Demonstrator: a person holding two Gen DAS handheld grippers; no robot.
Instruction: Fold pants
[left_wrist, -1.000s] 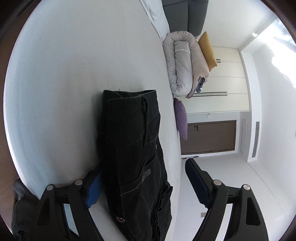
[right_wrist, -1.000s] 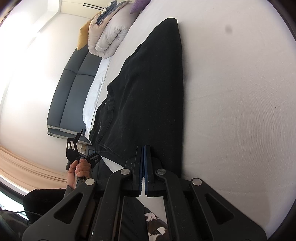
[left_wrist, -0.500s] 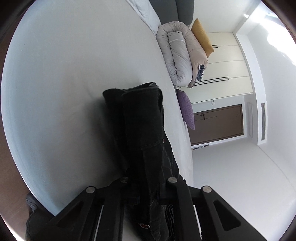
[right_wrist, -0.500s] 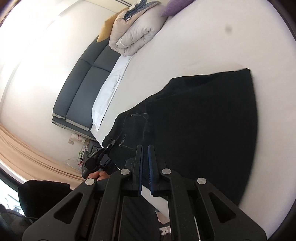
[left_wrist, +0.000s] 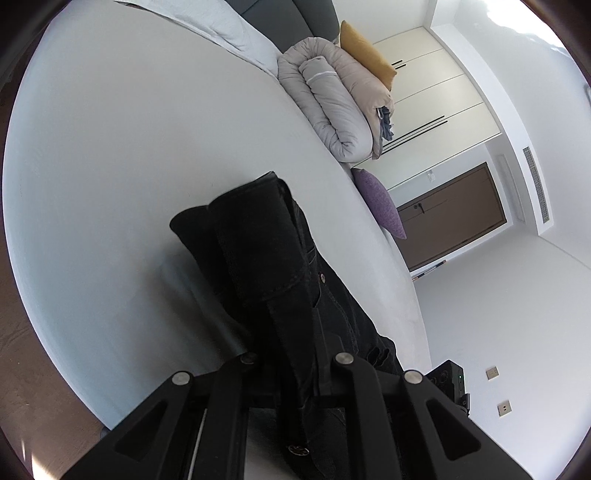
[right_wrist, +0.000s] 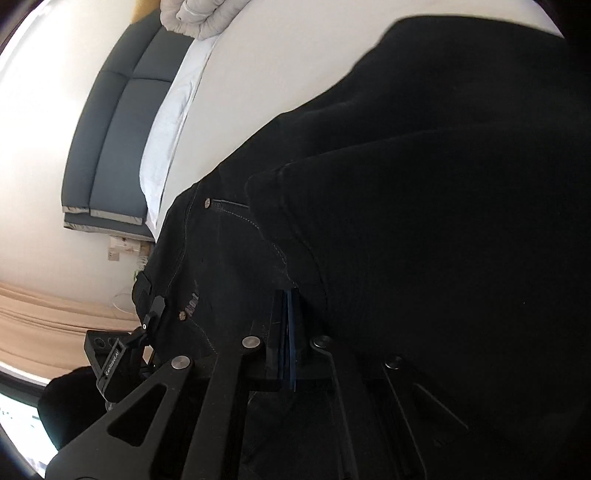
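Note:
Black jeans (left_wrist: 266, 251) lie on a white bed (left_wrist: 110, 166), doubled over with the leg end laid over the waist part. My left gripper (left_wrist: 295, 354) is shut on the waist end of the jeans, which rise off the sheet toward it. In the right wrist view the jeans (right_wrist: 443, 221) fill most of the frame. My right gripper (right_wrist: 288, 306) is shut on the hem of the folded leg, over the pocket area with rivets and a logo. The other gripper (right_wrist: 122, 354) shows at the left of the right wrist view.
A rolled grey duvet (left_wrist: 332, 107) with a yellow pillow (left_wrist: 365, 55) and a purple pillow (left_wrist: 380, 203) lie at the bed's far side. A dark headboard (right_wrist: 114, 129) and white pillow (right_wrist: 166, 122) are beyond the jeans. A brown door (left_wrist: 450, 218) stands past the bed.
My left gripper closed on the waist end and lifted it. My right gripper carried the leg end over toward the waist, so the jeans are doubled over.

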